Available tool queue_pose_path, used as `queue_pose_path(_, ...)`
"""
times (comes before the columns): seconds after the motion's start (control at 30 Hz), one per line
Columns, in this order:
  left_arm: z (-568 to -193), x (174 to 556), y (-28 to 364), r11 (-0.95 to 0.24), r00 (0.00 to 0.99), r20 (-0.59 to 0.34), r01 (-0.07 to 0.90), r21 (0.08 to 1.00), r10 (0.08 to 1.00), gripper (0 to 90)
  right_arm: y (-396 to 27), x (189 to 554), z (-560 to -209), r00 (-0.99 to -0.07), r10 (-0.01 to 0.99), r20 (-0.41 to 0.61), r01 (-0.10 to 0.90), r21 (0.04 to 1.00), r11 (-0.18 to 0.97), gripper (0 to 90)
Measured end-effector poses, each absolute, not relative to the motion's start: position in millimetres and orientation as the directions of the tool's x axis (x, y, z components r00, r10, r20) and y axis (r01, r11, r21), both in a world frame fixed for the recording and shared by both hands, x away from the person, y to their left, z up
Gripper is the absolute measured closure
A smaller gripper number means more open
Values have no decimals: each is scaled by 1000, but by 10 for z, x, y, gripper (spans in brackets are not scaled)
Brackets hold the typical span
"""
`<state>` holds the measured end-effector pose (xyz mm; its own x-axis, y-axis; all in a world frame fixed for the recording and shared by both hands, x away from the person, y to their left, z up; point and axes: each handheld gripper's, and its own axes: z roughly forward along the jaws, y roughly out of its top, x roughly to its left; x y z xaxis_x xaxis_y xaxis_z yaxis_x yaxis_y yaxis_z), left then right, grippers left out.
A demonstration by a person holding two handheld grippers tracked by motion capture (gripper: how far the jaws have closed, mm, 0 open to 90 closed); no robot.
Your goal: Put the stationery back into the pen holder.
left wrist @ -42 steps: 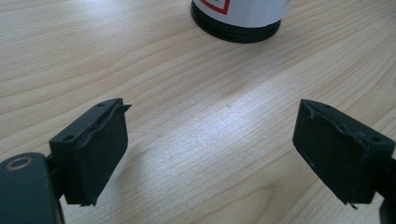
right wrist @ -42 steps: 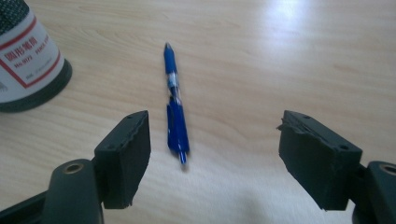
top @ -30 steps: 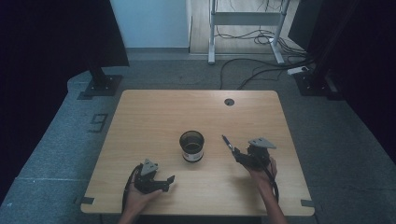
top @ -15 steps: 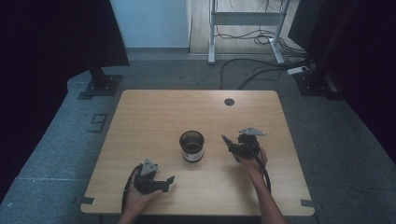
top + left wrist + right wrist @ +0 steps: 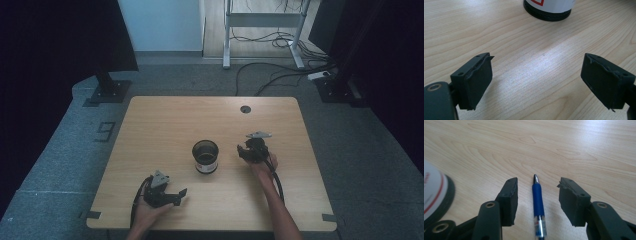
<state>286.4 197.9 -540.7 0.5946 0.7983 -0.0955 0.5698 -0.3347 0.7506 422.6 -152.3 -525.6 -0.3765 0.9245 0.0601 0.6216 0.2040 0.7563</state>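
Between the right claw's jaws a blue pen lies flat on the counter; the jaws have just been closing round it, pads not yet touching, so a pickup looks near. Since a second ago this claw has moved toward the can. Its white label shows red marks, unreadable. Left claw rests wide, empty.

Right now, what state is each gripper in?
Left gripper: open, nothing between its jaws.
Right gripper: open, jaws just been closing around the blue pen, not yet pressing it.
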Motion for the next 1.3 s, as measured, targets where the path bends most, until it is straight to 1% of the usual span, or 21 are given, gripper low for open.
queue_pose_path(0.37, -5416, 2872, 1989, -337, 594, -95, 573, 747, 799, 106, -1510, 4392, -5428, -363, 929, 72, 662, 722, 203, 544)
queue_pose_path(0.5, -5420, 2872, 1983, -340, 595, -94, 574, 745, 798, 106, -1508, 4399, -5446, -364, 929, 60, 658, 722, 211, 566)
queue_pose_path(0.67, -5428, 2870, 1969, -342, 596, -92, 574, 744, 798, 106, -1488, 4389, -5445, -366, 930, 20, 651, 720, 241, 595)
queue_pose_path(0.77, -5447, 2873, 1969, -349, 595, -89, 579, 737, 798, 114, -1500, 4393, -5443, -366, 931, 18, 651, 720, 242, 644)
queue_pose_path(0.83, -5453, 2878, 1967, -347, 591, -91, 583, 735, 801, 119, -1511, 4394, -5440, -365, 931, 23, 653, 719, 238, 748)
queue_pose_path(0.9, -5451, 2877, 1968, -346, 591, -91, 582, 736, 801, 121, -1520, 4399, -5438, -367, 930, 33, 656, 717, 234, 775)
queue_pose_path(1.0, -5451, 2878, 1970, -346, 592, -92, 583, 735, 801, 121, -1550, 4412, -5436, -374, 926, 53, 660, 716, 226, 783)
queue_pose_path(1.1, -5451, 2880, 1974, -346, 592, -94, 585, 734, 801, 124, -1564, 4400, -5429, -376, 925, 47, 658, 716, 232, 785)
queue_pose_path(1.2, -5450, 2883, 1978, -346, 591, -94, 585, 733, 801, 125, -1598, 4350, -5371, -383, 922, 66, 637, 741, 212, 786)
queue_pose_path(1.3, -5445, 2886, 1995, -341, 587, -96, 586, 735, 804, 127, -1650, 4266, -5228, -388, 918, 81, 594, 784, 182, 786)
